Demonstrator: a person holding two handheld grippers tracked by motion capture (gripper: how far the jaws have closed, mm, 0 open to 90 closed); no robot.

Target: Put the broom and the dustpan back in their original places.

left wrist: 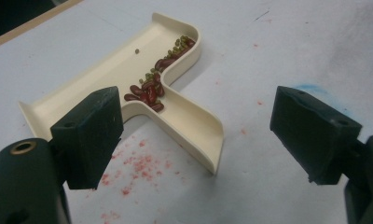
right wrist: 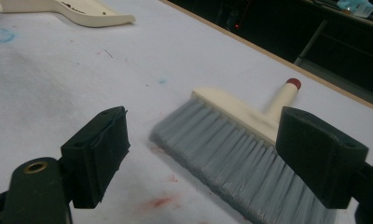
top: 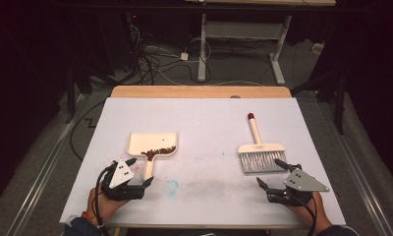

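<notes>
- Dustpan [top: 153, 145] position: left half of the counter [top: 204, 118], lying flat, with its handle pointing toward the near edge and its scoop toward the far edge. Red and green beans [top: 157, 152] lie in a row along the rear wall of the scoop, where the handle begins.
- Left gripper [top: 135, 173]: released, jaws spread wide, nothing between them. It hovers near the near-left corner, with the dustpan handle end just ahead of the jaws.
- Key relation: the handle's long axis runs roughly from near edge to far edge, in line with the left gripper's approach. In the left gripper view the handle [left wrist: 194, 130] lies between the two jaws, slightly closer to the left one. Closing on it likely needs a short advance only.
- Brush [top: 259, 152] position: right half of the counter, bristles toward the near edge, red-tipped handle toward the far edge.
- Right gripper [top: 273, 174]: released, jaws apart and empty, just beside the bristles [right wrist: 231, 154].
- Nearer hand: left for the dustpan, right for the brush.
</notes>
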